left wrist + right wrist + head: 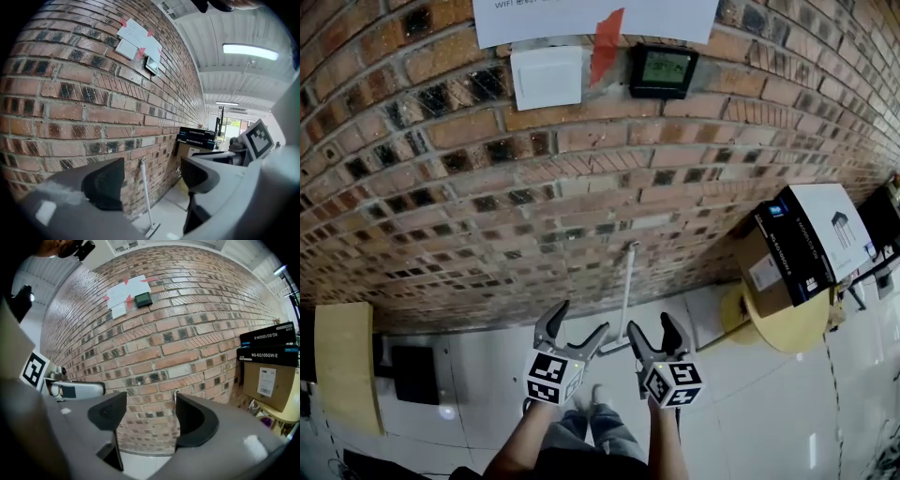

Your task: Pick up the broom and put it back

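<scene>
One broom (624, 295) leans upright on the brick wall (469, 178) at twelve o'clock, just beyond my two tools: left gripper (581, 319) and right gripper (652, 325), both parted, holding nothing. Three stacked boxes (267, 355) sit at two o'clock.

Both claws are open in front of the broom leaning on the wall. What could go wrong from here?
The broom only leans on the brick wall; a bump from the left claw could tip it over. The right claw sits close beside the left, so they might collide reaching for it.
</scene>
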Demonstrator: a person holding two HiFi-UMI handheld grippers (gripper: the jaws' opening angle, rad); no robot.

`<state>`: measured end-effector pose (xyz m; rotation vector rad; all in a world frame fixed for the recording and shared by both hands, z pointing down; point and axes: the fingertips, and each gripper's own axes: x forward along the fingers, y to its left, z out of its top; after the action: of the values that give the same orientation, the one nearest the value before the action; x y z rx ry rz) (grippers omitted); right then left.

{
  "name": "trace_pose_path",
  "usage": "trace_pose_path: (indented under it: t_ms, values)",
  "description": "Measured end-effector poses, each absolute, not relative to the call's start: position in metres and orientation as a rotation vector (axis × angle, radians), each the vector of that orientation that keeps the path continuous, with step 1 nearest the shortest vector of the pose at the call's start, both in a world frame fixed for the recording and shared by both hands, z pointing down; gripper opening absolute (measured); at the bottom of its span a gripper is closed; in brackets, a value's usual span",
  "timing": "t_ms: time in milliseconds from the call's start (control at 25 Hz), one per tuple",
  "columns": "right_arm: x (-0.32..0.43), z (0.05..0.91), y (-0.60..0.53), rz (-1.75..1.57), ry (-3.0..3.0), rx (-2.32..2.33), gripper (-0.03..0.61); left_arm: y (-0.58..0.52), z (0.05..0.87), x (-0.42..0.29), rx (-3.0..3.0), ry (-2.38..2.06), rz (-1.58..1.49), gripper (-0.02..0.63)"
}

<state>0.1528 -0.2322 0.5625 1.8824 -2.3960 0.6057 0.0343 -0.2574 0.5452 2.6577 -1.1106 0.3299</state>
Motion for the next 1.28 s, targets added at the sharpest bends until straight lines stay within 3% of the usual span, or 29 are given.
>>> trace_pose_path:
  t_ms: [760, 1000, 1280]
  values:
    - [0.324, 0.733, -0.074, 0.517, -2.067, 2.036, 0.344, -0.260, 0.655, 0.109, 2.713, -0.756, 0.549, 0.379]
    - [0.317, 0.761, -0.085, 0.448, -2.065, 2.051, 0.465, -0.269, 0.667, 0.129, 2.761, -0.689, 0.531, 0.380]
    - [0.279, 0.775, -0.172, 0.408, -2.247, 2.033, 0.482, -0.293, 0.663, 0.117, 2.767, -0.755, 0.404, 0.380]
